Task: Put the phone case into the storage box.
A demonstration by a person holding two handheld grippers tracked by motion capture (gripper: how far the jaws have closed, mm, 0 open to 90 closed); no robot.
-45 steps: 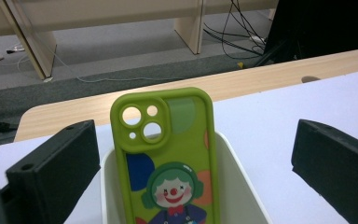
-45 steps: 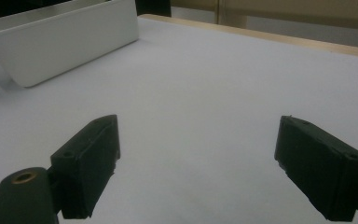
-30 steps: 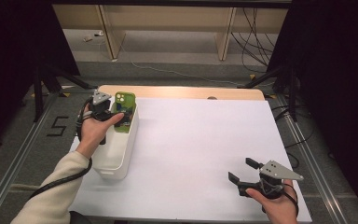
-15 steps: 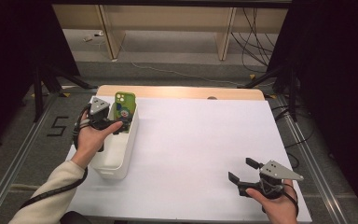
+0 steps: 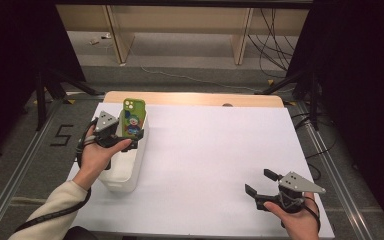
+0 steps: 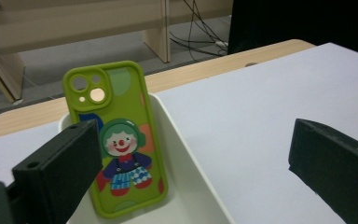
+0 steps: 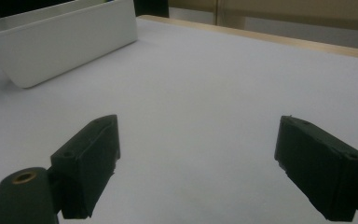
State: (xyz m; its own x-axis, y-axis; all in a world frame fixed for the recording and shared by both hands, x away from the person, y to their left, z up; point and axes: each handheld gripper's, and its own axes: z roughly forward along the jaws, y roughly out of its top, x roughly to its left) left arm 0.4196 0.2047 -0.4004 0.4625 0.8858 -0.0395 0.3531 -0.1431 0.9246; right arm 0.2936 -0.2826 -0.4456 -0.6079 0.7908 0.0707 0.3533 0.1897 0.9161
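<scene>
Nearest the person, at the bench's (image 5: 205,165) near right corner, the right gripper (image 5: 261,183) hangs low over the white surface with its jaws spread wide and nothing between them. By its posture it is parked well apart from the work, leaving the left hand free to act alone.

Further in, along the left edge, stands a white tray (image 5: 130,172), long and narrow, running from near to far. The left gripper (image 5: 130,134) sits over its far half, held from the left-edge side. Its jaws have just been closing slightly, yet they stand wide and released; in the left gripper view the phone case (image 6: 116,140) lies behind the left jaw and touches neither pad. My judgement is that the case has been let go and the gripper is backing off.

The case stands at the tray's far end, nearly upright, its lower edge on the tray floor and its back apparently propped against the end wall, which would explain why it stays up unaided. It is a bright green moulded shell with rounded corners, camera cut-outs at the upper left, and a printed clown figure in blue clothing facing the gripper. No damage is visible.
</scene>
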